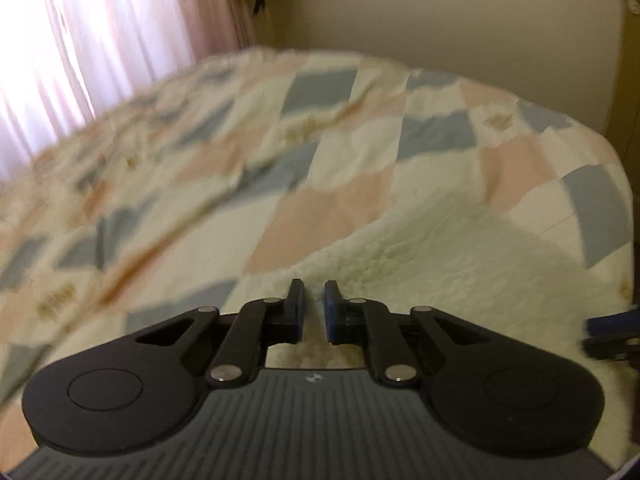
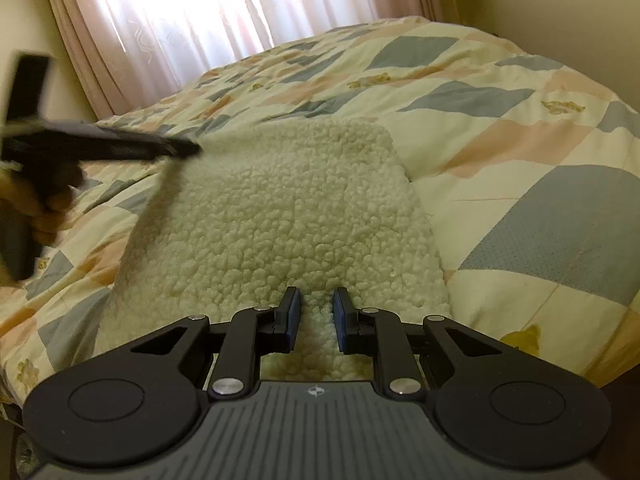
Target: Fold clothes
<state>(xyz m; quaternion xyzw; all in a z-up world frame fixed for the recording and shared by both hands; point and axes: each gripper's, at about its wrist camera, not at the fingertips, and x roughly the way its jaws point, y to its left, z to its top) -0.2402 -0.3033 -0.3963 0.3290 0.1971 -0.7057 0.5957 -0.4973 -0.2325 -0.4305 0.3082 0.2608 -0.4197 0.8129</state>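
So there's a cream sherpa fleece garment (image 2: 280, 216) lying flat on the bed, on top of a patchwork quilt (image 2: 520, 132) with blue, pink and cream patches. It looks folded into a rough rectangle, with its long axis running from the near edge of the bed off toward the pink curtains (image 2: 192, 12).

The right hand-held gripper (image 2: 316, 316) sits at the near short end of the fleece, jaws at a narrow gap with fluffy fabric showing between the blue pads; can't tell if it's actually pinching it.

The left hand-held gripper (image 1: 314, 312) is also narrow, low over the fleece. In the right wrist view it's a blurry dark shape (image 2: 120, 146) by the far left corner of the garment, with the person's hand (image 2: 48, 208) on the handle.
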